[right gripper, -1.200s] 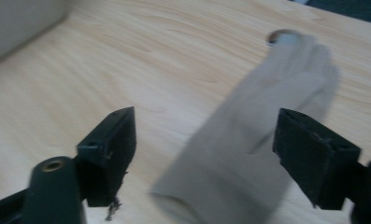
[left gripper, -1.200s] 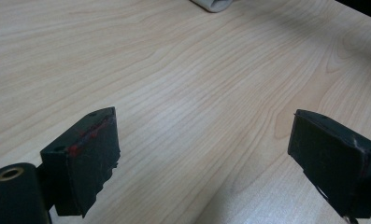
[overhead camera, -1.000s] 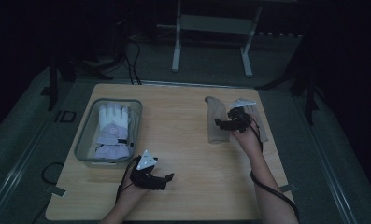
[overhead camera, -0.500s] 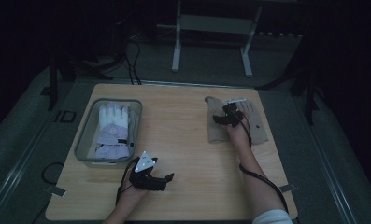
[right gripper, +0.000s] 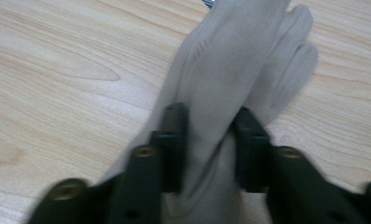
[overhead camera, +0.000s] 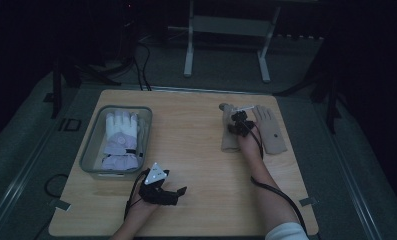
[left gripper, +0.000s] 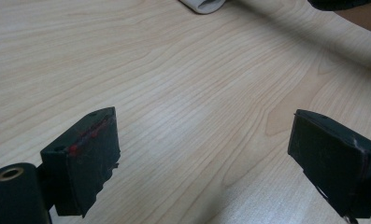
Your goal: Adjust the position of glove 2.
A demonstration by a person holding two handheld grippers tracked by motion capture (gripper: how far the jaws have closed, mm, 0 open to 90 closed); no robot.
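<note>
- Since a second ago, the right gripper (overhead camera: 238,121) has come in from the table's 2 o'clock corner and down onto the tan glove (right gripper: 230,79); its jaws have just been closing, and the right gripper view shows them pinching a fold of that glove between them.
- That glove lies at about 2 o'clock on the wooden table (overhead camera: 196,150), just beside its mate, the second tan glove (overhead camera: 271,131), which sits flat with fingers pointing to 12 o'clock.
- Left gripper (overhead camera: 158,189) rests at 7 o'clock, its jaws spread wide with nothing but bare wood between them.
- Risk: the pinch seems to take only a ridge of soft cloth, so a quick lift could let the fabric slide out of the smooth black pads.
- Risk: the two gloves lie so near that a dragged cuff could snag or shift the second one.
- Risk: limp fingers will hang and may catch the rim of the clear bin (overhead camera: 88,150) at 9 o'clock if carried low.
- Materials: the tan gloves look like matte, suede-like knit, floppy and creased; the white gloves (overhead camera: 120,140) in the bin look thicker and padded; the table is pale, smooth wood grain.
</note>
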